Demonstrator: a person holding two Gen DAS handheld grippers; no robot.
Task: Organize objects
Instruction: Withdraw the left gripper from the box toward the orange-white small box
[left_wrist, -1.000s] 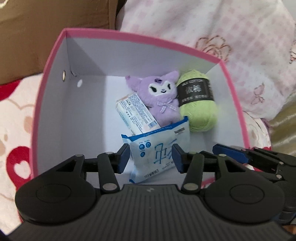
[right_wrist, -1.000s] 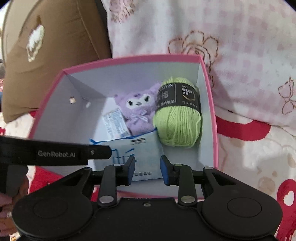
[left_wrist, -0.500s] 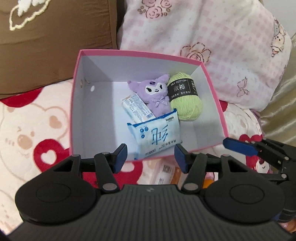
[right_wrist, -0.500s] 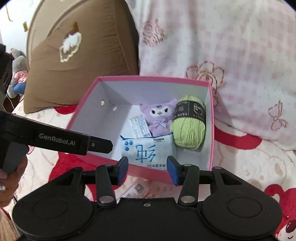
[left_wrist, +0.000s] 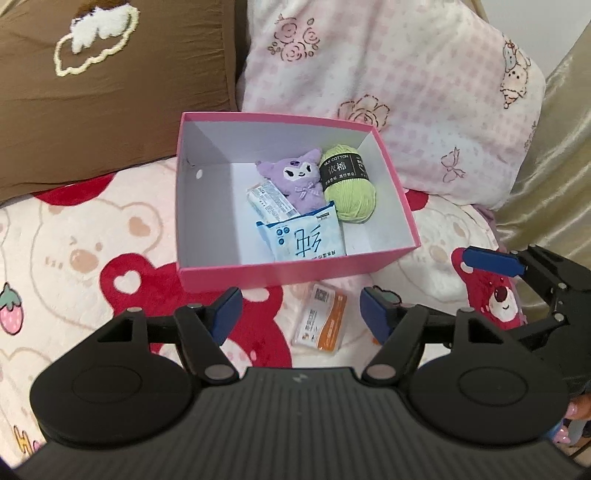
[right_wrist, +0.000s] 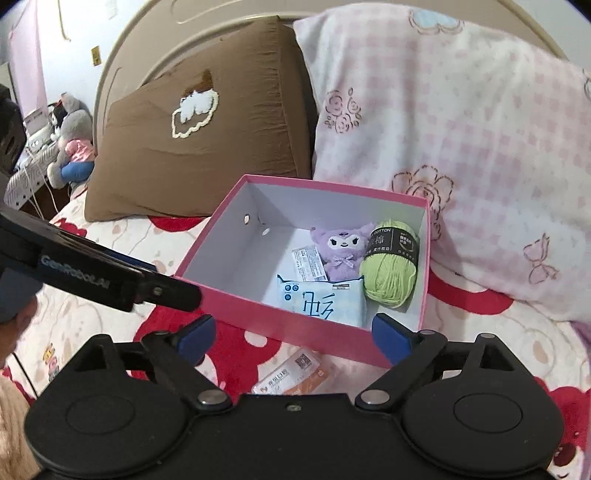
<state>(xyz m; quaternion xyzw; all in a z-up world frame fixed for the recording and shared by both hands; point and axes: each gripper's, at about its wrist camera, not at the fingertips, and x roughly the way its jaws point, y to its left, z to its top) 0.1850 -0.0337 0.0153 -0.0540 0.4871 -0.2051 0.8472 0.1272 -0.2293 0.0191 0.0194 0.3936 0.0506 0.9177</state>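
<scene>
While both grippers, left (left_wrist: 301, 314) and right (right_wrist: 291, 338), gape empty, I judge the orange packet (left_wrist: 321, 321) light, crinkly, best pinched across its edges.

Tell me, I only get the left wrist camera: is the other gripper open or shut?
Observer: Open. The right wrist view shows the right gripper spread wide and empty, just short of the pink box.
Operator: What's behind the brown pillow?
Observer: A beige headboard curves above it.
Operator: Any more toys around?
Observer: A grey plush toy sits beside the bed, at the far left.
</scene>
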